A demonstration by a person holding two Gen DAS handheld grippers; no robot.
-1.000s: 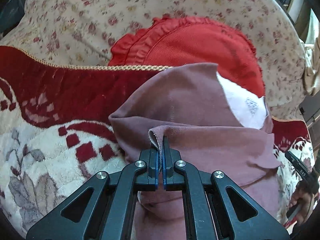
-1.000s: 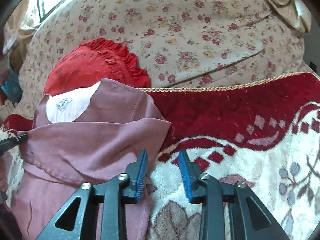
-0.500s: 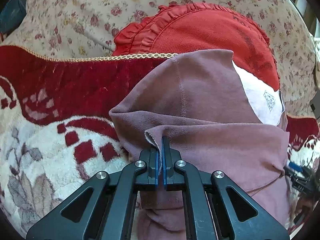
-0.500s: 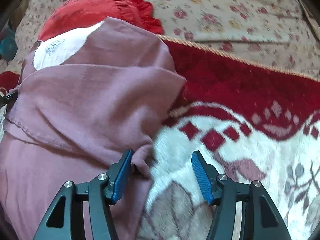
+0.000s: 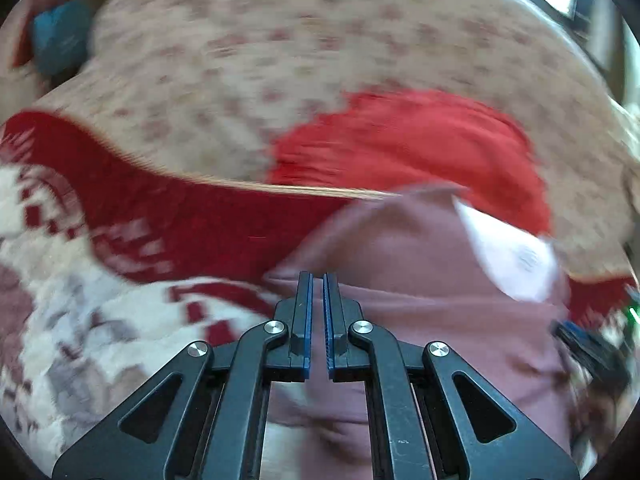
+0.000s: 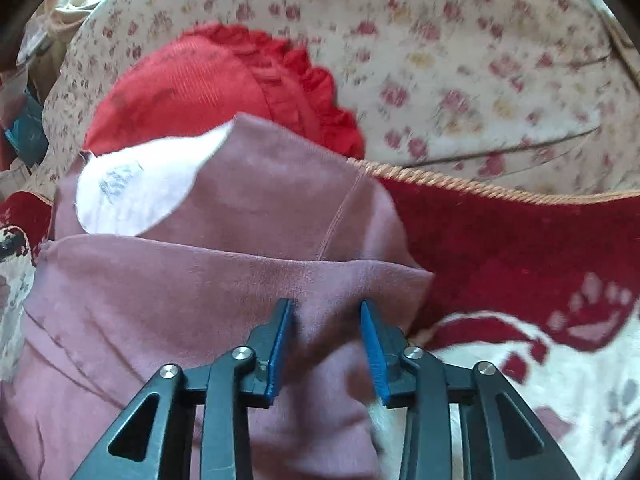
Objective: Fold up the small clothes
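Observation:
A dusty-pink small garment (image 6: 224,280) with a white patch (image 6: 140,184) lies partly folded on the red and white patterned blanket (image 6: 520,264). It also shows in the left wrist view (image 5: 420,280), blurred. My left gripper (image 5: 316,280) stands slightly open over the garment's left fold edge, with a narrow gap between the pads and no cloth in it. My right gripper (image 6: 326,308) is open, its pads astride the garment's right edge. The right gripper's tips (image 5: 588,344) show at the far right of the left wrist view.
A red ruffled cushion (image 6: 208,84) lies behind the garment against the floral sofa back (image 6: 460,60). A gold cord trim (image 6: 480,192) edges the blanket. A teal object (image 5: 60,40) sits at the far left.
My left gripper has opened a little, let go of the garment's edge and swung up and left. My right gripper has moved left onto the garment's right edge and narrowed.

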